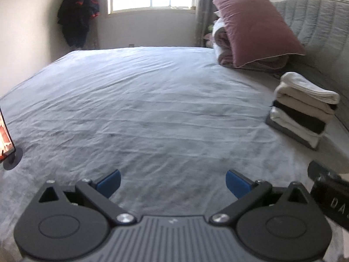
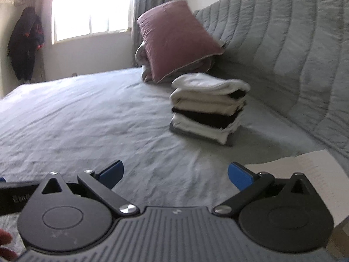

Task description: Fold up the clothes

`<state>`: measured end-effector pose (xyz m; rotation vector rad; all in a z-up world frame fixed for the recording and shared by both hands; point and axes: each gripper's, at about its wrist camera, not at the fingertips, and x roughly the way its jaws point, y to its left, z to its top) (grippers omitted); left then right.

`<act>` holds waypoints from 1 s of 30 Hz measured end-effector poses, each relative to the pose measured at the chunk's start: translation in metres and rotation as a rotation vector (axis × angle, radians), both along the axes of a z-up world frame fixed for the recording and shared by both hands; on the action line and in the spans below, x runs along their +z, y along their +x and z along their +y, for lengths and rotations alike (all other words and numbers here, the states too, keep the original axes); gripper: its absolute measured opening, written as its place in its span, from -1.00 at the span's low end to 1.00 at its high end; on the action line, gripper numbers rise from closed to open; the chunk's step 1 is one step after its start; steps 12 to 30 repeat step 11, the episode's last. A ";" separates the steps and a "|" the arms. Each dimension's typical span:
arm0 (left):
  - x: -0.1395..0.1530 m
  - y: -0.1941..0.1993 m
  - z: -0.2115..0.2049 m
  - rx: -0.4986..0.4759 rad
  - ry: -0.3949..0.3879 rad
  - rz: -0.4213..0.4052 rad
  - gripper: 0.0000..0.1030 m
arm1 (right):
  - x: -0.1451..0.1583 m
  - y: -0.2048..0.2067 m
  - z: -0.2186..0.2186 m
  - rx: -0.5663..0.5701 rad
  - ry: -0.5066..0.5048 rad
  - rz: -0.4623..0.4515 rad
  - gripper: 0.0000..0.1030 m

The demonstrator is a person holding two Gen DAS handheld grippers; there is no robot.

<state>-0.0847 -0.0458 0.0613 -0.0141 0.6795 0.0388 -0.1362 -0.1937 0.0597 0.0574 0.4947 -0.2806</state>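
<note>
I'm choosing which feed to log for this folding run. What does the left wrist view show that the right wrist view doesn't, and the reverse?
Only the left wrist view shows the dark screen on a round black stand at the bed's left edge. Only the right wrist view shows the pale ribbed cloth at lower right. Both show the stack of folded white, beige and black clothes, the dusty-pink pillow, the grey-blue bed sheet, the window and the dark jacket on the wall. Left tongs and right tongs are open and empty.

A neat stack of folded soft garments in white, cream and black is sitting on the grey bedsheet, near the quilted grey headboard, its layers lying flat.
</note>
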 end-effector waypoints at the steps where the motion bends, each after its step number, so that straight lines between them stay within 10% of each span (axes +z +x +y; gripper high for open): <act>1: -0.004 0.004 0.002 0.006 0.004 0.003 0.99 | -0.004 0.004 0.002 0.004 0.000 0.006 1.00; 30: -0.048 0.041 0.015 0.050 0.024 0.020 0.99 | -0.050 0.047 0.019 0.041 -0.023 0.026 1.00</act>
